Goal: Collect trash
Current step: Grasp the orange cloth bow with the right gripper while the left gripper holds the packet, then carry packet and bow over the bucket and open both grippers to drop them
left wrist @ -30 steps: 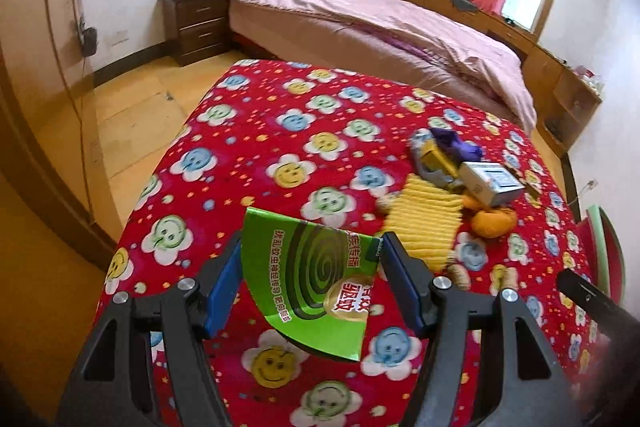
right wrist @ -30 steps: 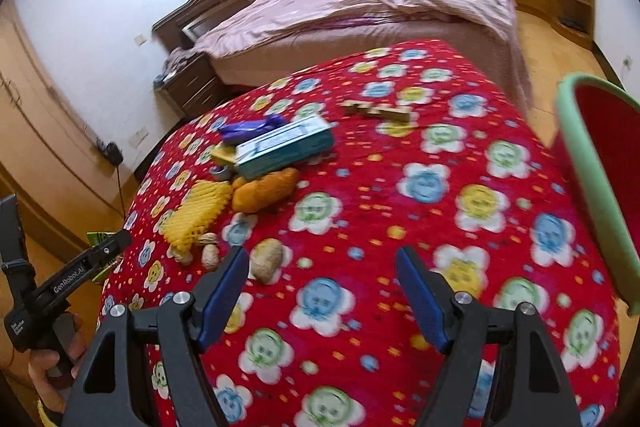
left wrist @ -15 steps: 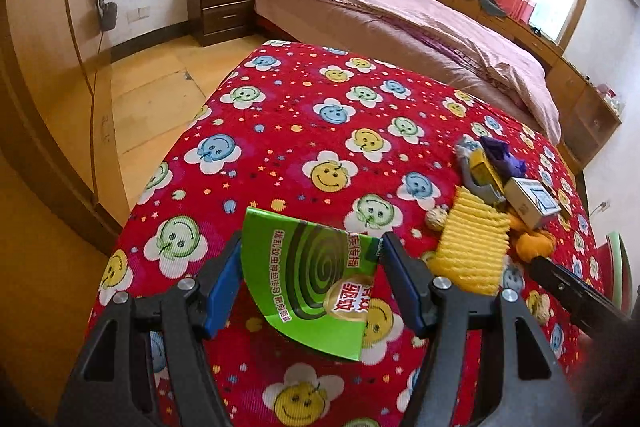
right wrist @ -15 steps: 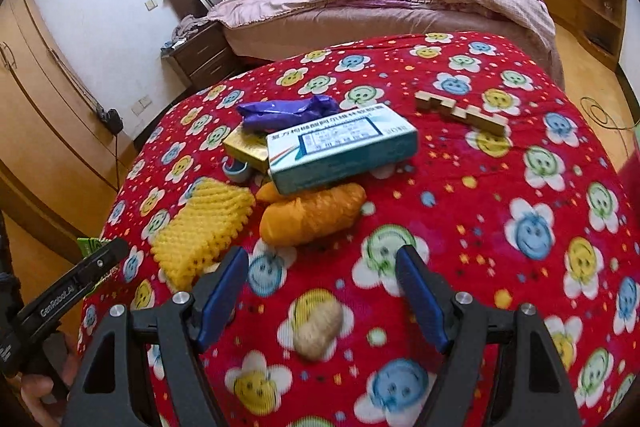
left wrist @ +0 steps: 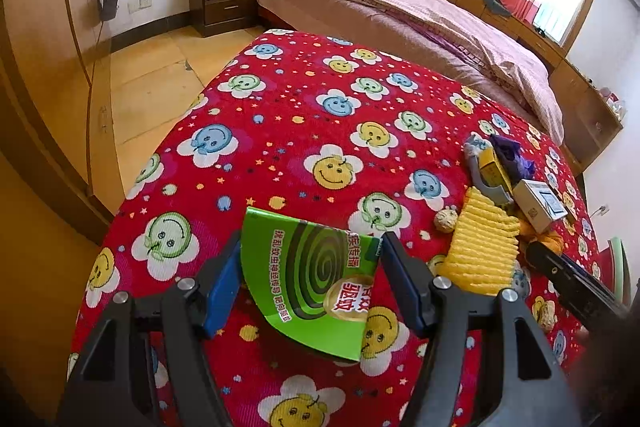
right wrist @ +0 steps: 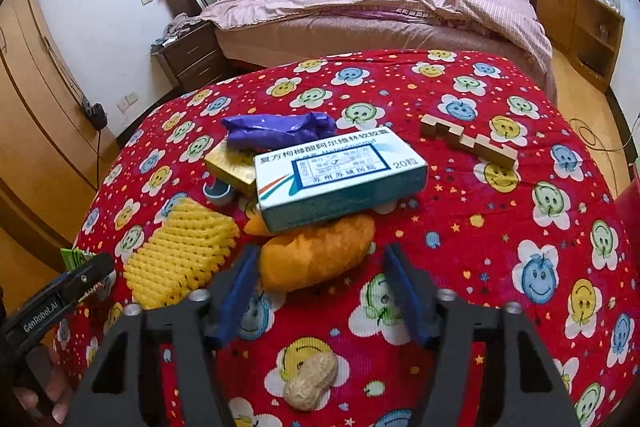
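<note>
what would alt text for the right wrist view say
The open right claw hovers over a red smiley-flower cloth, its fingers flanking an orange peel. Beyond lie a white medicine box, yellow foam net, purple bag and wooden block; a peanut sits nearest.

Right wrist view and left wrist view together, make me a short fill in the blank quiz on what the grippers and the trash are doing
1. The left gripper is shut on a ____ mosquito coil box.
2. The right gripper is open, and the item between its fingers is the ____ peel.
3. The medicine box rests partly on top of the orange peel and a ____ box.
4. A single ____ lies on the tablecloth below the right gripper.

Missing words: green; orange; yellow; peanut
</note>
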The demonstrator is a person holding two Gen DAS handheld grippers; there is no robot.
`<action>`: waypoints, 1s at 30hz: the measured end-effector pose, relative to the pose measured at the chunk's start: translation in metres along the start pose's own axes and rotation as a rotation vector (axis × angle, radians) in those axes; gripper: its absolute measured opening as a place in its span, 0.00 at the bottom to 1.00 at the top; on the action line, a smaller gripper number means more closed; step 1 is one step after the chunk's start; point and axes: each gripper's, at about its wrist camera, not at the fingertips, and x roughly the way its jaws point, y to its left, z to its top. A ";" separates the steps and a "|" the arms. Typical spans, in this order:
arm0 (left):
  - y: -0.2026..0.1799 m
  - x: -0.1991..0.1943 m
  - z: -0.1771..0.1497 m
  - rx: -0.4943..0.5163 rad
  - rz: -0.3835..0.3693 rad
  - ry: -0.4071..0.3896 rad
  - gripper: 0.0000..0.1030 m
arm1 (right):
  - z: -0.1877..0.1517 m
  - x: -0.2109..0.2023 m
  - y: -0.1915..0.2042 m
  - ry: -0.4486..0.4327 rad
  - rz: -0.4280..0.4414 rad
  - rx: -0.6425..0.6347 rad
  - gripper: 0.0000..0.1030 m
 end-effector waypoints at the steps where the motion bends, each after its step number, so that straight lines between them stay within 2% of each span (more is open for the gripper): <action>1: -0.001 -0.001 -0.001 0.001 -0.002 -0.001 0.65 | -0.001 -0.001 -0.001 0.000 0.000 -0.002 0.51; 2: -0.002 -0.003 -0.001 0.003 -0.005 -0.003 0.65 | -0.001 -0.001 -0.001 0.002 0.007 -0.006 0.47; 3: -0.003 -0.005 -0.002 0.004 -0.007 -0.005 0.65 | -0.002 -0.002 -0.001 0.005 0.012 -0.009 0.39; 9: -0.010 -0.017 -0.005 0.019 -0.026 -0.017 0.65 | -0.011 -0.014 -0.008 0.008 0.054 0.031 0.23; 30: -0.040 -0.054 -0.017 0.076 -0.089 -0.050 0.65 | -0.041 -0.087 -0.041 -0.099 0.127 0.114 0.20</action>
